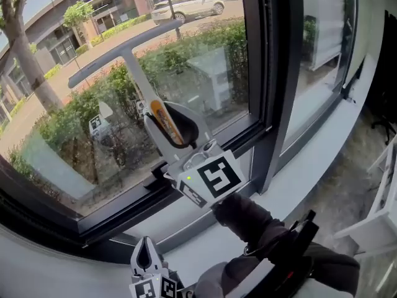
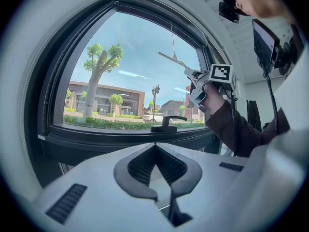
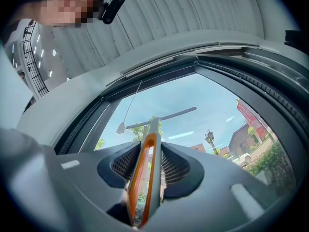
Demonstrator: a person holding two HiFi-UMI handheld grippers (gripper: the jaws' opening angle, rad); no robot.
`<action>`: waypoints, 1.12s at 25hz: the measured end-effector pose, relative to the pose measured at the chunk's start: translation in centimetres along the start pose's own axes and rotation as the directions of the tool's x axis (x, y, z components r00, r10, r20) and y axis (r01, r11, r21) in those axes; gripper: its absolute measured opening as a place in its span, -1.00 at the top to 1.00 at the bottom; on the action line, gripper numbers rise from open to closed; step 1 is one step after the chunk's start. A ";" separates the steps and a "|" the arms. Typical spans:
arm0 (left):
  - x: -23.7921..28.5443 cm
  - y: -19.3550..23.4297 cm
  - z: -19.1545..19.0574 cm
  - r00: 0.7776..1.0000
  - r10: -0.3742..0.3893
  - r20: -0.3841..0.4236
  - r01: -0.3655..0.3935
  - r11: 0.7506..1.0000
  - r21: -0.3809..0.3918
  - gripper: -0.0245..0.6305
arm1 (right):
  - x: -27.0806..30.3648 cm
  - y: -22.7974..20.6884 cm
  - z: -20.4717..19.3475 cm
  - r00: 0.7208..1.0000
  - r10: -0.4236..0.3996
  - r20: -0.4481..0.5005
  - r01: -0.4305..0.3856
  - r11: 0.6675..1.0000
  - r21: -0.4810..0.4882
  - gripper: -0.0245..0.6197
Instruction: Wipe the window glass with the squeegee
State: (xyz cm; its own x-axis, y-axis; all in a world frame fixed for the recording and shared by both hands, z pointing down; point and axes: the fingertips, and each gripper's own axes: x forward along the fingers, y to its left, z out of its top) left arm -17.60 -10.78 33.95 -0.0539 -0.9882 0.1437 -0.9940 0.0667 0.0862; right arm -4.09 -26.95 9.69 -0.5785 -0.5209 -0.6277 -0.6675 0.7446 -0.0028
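Two grippers were in view: the right gripper [image 1: 170,126] clamped the handle of the squeegee [image 1: 133,61], whose blade lay high on the window glass [image 1: 74,135], while the left gripper [image 1: 147,256] hung closed and empty below that glass, so wiping seemed underway, the share of glass done unclear.

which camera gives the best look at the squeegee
The head view: the whole squeegee shows, blade across the window glass, handle clamped in the right gripper. The right gripper view shows mainly the handle between the jaws; the left gripper view shows it small and far off.
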 end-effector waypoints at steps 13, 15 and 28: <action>-0.1 -0.7 -1.2 0.999 -0.036 -0.026 0.036 0.999 0.007 0.93 | -0.5 -0.4 0.3 1.000 0.001 -0.003 -0.001 1.000 -0.008 0.52; -0.1 -0.8 -1.4 0.999 -0.041 -0.030 0.042 0.999 0.008 0.93 | -0.5 -0.4 0.0 1.000 0.002 -0.006 -0.003 1.000 -0.003 0.52; -1.1 -0.8 -0.5 1.000 -0.002 -0.027 0.002 1.000 0.014 0.93 | -1.3 0.0 -0.8 1.000 0.006 -0.026 -0.006 1.000 0.024 0.52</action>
State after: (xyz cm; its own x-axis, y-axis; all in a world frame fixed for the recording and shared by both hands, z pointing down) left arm -16.68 -9.69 34.19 -0.0495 -0.9841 0.1703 -0.9954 0.0627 0.0729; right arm -3.73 -26.58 11.14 -0.5950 -0.5270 -0.6069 -0.6526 0.7575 -0.0180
